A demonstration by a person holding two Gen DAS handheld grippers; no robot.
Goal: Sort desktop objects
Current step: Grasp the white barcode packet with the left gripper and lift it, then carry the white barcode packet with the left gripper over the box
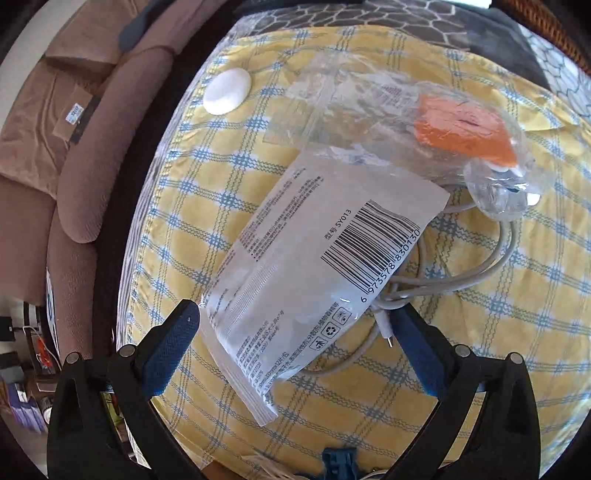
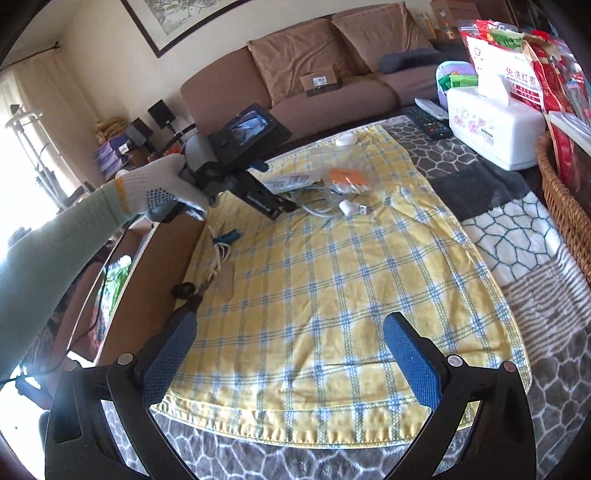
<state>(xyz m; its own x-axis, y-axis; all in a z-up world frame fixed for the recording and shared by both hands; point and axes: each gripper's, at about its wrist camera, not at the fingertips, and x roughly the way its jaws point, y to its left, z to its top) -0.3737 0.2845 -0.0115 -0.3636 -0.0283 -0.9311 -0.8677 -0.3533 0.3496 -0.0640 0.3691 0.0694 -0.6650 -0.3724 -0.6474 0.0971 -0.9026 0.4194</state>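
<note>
The white barcode packet (image 1: pixel 314 266) lies on the yellow checked cloth (image 1: pixel 480 350), resting over a grey cable (image 1: pixel 495 254), with a clear bag holding an orange block (image 1: pixel 461 129) just beyond it. Your left tool (image 1: pixel 295 325) hangs over the packet's near end, jaws apart. Your right tool (image 2: pixel 290 332) is likewise spread over bare cloth, nearer you on the desk.

A living room in daylight. A brown sofa (image 2: pixel 295 85) with loose back cushions runs along a cream wall (image 2: pixel 96 66). A large dark-framed picture (image 2: pixel 177 18) hangs above it. Bright light pours through a window (image 2: pixel 22 147) on the left, beside pale curtains. Small black speakers (image 2: pixel 162 112) stand near the sofa's end. A wicker basket (image 2: pixel 565 195) sits at the right edge.
</note>
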